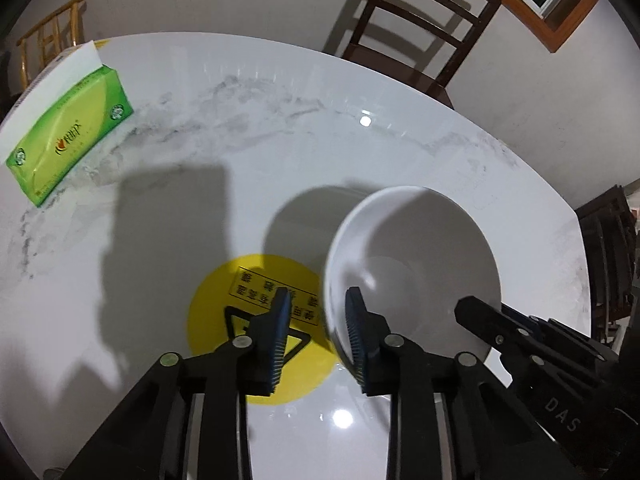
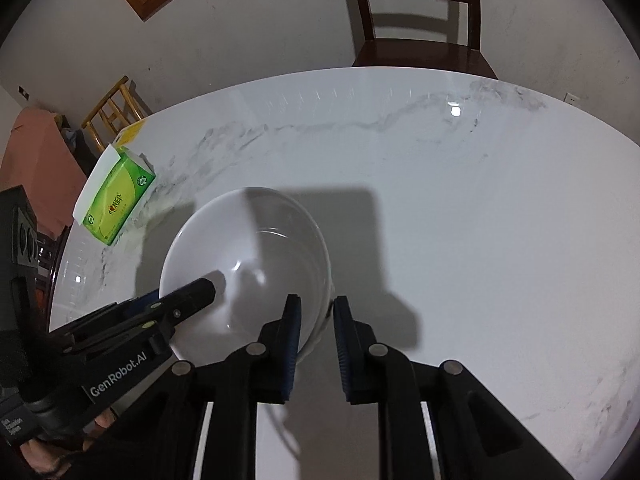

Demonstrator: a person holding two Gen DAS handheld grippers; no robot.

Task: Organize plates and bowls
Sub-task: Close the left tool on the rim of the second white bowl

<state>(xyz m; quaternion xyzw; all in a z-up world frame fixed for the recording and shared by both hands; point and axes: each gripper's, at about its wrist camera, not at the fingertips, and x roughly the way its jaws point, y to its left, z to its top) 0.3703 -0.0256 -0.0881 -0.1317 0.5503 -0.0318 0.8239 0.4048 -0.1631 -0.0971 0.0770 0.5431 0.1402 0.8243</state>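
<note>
A white bowl (image 1: 416,256) sits on the white marble table (image 1: 280,140). In the left wrist view my left gripper (image 1: 318,320) straddles the bowl's left rim, one finger outside and one inside, with a gap between the pads and the rim. In the right wrist view the bowl (image 2: 244,260) is at centre left, and my right gripper (image 2: 316,328) straddles its right rim in the same loose way. Each gripper also shows in the other's view, the right one (image 1: 472,312) over the bowl's right edge and the left one (image 2: 200,294) over its left edge.
A green tissue pack (image 1: 68,136) lies at the table's far left; it also shows in the right wrist view (image 2: 118,200). A round yellow sticker (image 1: 224,300) is on the table under the left gripper. A dark wooden chair (image 2: 420,20) stands beyond the far edge.
</note>
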